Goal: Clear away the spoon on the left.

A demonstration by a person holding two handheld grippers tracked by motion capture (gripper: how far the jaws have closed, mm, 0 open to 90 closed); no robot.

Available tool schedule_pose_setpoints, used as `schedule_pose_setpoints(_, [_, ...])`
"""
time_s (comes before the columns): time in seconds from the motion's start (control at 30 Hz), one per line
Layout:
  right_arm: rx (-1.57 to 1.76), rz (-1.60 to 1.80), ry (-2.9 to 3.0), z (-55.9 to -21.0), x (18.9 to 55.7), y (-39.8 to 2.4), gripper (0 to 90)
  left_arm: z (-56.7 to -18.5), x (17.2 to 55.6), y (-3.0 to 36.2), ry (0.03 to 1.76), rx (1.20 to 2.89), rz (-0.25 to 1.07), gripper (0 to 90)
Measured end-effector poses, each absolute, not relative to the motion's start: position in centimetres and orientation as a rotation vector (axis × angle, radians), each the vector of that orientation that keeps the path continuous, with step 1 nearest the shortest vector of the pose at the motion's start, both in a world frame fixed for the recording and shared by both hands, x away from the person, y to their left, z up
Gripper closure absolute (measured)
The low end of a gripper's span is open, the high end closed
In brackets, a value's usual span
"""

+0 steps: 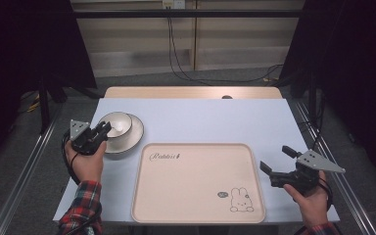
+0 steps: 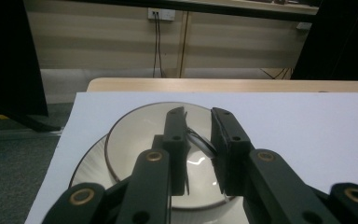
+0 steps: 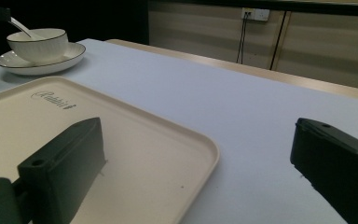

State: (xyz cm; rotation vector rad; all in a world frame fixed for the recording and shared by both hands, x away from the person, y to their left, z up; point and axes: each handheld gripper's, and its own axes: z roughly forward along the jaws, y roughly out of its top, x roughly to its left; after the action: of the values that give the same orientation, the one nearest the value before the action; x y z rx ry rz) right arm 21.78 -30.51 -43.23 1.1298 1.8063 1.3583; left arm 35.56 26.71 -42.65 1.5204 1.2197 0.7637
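Spoon (image 2: 200, 142) handle is pinched by the left gripper (image 2: 199, 140) over the bowl (image 1: 115, 124), which sits on a saucer (image 1: 133, 138) near the table's (image 1: 200, 117) left edge. Right gripper (image 1: 274, 159) is held spread beside the rabbit-print tray (image 1: 196, 196), near the right edge.

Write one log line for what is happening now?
left gripper: shut on spoon over bowl | right gripper: open, beside tray
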Motion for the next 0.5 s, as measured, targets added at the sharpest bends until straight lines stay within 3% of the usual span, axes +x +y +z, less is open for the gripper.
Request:
schedule_pose_setpoints(0.23, [1.138,1.36,1.799,-43.2,21.8,-30.7,2.3,-42.2,36.7,26.1,1.213,1.514,0.764,84.2])
schedule_pose_setpoints(0.5, [1.151,1.367,1.795,-43.4,21.9,-30.9,2.3,-42.2,37.9,25.5,1.188,1.484,0.778,84.3])
